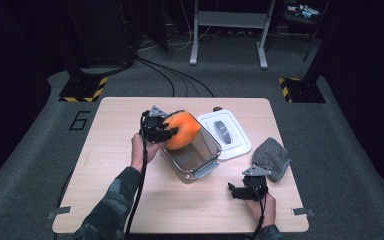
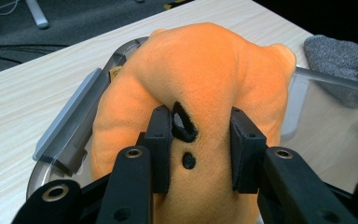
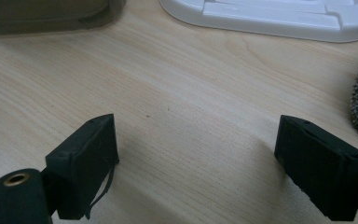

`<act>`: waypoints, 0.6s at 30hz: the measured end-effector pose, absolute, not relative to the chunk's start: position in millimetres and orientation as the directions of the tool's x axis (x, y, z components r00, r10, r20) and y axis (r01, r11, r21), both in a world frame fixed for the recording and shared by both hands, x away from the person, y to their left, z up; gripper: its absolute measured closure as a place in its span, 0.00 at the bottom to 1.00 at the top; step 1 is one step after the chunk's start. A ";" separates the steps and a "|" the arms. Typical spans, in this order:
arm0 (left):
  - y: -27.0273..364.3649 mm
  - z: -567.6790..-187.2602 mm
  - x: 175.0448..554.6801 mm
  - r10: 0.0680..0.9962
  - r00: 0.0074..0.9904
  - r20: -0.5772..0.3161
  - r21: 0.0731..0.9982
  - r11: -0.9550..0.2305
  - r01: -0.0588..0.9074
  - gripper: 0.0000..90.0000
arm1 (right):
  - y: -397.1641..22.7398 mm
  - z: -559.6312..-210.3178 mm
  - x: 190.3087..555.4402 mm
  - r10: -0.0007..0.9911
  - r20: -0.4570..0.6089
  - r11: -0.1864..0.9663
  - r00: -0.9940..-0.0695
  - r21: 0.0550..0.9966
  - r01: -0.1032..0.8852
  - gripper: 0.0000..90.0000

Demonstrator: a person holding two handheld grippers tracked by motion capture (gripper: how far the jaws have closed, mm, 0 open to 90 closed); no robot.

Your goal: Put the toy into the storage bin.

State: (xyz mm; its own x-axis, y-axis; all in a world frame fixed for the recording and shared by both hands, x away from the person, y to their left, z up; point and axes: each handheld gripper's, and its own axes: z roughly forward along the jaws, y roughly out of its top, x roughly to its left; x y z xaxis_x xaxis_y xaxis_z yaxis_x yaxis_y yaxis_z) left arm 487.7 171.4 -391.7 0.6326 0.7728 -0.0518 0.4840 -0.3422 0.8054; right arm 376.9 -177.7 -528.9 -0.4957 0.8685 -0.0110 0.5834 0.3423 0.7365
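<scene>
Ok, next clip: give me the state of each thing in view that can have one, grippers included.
Left gripper: shut on the orange plush toy.
Orange plush toy: pinched, partly inside the clear container.
Clear container: open, lid off, upright on the table.
White lid: off, lying flat beside the container.
Grey cloth: crumpled, loose on the table.
Right gripper: open, nothing between its jaws, over bare table.

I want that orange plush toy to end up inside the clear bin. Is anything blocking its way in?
Nothing visible blocks it. The left tongs pinch the orange plush toy right over the clear bin, whose top is open. Its white lid lies flat on the table beside the bin, and the grey cloth sits further off.
</scene>
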 end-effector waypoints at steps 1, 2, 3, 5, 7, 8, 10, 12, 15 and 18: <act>170.6 -391.8 487.9 0.773 0.633 -0.041 0.799 -0.355 0.485 0.73 | -177.7 -528.9 376.8 0.869 -0.011 0.342 -0.495 0.736 0.584 0.14; 169.5 -392.4 488.0 0.775 0.630 -0.037 0.801 -0.354 0.483 0.73 | -177.7 -528.9 376.8 0.869 -0.011 0.342 -0.495 0.736 0.584 0.14; 169.0 -392.3 487.9 0.776 0.630 -0.031 0.796 -0.362 0.485 0.73 | -177.4 -528.9 376.7 0.869 -0.008 0.339 -0.495 0.737 0.585 0.14; 167.0 -393.3 488.3 0.781 0.624 -0.018 0.791 -0.371 0.487 0.72 | -177.5 -528.8 376.7 0.869 -0.007 0.339 -0.495 0.737 0.585 0.14; 165.3 -394.6 489.4 0.786 0.618 -0.005 0.772 -0.390 0.502 0.70 | -177.4 -528.8 376.7 0.869 -0.008 0.339 -0.495 0.737 0.584 0.14; 164.9 -395.9 490.3 0.789 0.614 -0.009 0.770 -0.386 0.507 0.69 | -177.4 -528.9 376.7 0.869 -0.008 0.340 -0.495 0.737 0.584 0.14; 164.4 -398.2 492.6 0.790 0.613 -0.005 0.750 -0.402 0.525 0.67 | -177.4 -528.9 376.7 0.869 -0.008 0.339 -0.495 0.737 0.584 0.14; 162.7 -402.4 496.0 0.794 0.608 -0.014 0.729 -0.408 0.549 0.62 | -177.4 -528.8 376.7 0.869 -0.008 0.339 -0.495 0.737 0.584 0.14; 158.4 -407.7 499.4 0.797 0.603 -0.018 0.702 -0.420 0.575 0.55 | -177.4 -528.9 376.7 0.869 -0.008 0.339 -0.495 0.738 0.584 0.14; 153.6 -409.4 499.6 0.796 0.605 -0.009 0.687 -0.435 0.582 0.42 | -177.4 -528.9 376.6 0.869 -0.008 0.339 -0.495 0.738 0.584 0.14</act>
State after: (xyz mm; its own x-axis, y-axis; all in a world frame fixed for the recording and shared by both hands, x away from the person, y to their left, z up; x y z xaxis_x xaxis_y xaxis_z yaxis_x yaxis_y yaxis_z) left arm 499.6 153.6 -409.4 0.6050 0.7962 -0.0089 0.5821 -0.4346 0.6873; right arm 376.6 -177.4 -528.9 -0.4947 0.8691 -0.0075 0.5841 0.3388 0.7376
